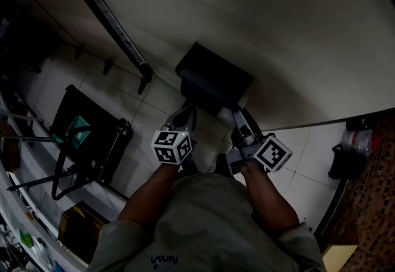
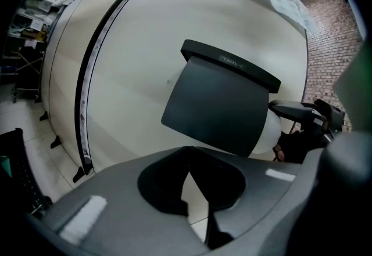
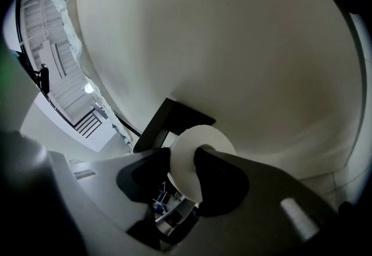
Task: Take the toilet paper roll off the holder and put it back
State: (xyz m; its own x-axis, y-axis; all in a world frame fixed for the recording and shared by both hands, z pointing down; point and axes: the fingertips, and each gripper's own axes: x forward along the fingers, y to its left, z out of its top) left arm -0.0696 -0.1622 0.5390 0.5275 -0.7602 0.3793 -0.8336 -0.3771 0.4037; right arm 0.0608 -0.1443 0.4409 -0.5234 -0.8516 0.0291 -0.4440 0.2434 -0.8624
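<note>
A black toilet paper holder (image 1: 216, 76) is fixed to the cream wall, and its flat cover (image 2: 218, 104) fills the middle of the left gripper view. The white toilet paper roll (image 3: 200, 136) sticks out at the cover's right end (image 2: 273, 130). My right gripper (image 3: 183, 159) is shut on the roll, one finger in the core and the other against its outer side. It reaches in from the right, just below the holder (image 1: 237, 115). My left gripper (image 2: 189, 150) is shut on nothing, its tips meeting just short of the cover (image 1: 187, 113).
A black rail (image 1: 105, 15) runs slantwise along the wall at the left. On the white tiled floor stand a black wire rack (image 1: 86, 135) and a cardboard box (image 1: 77, 221). Dark items (image 1: 345, 160) sit low at the right by a brick-patterned surface.
</note>
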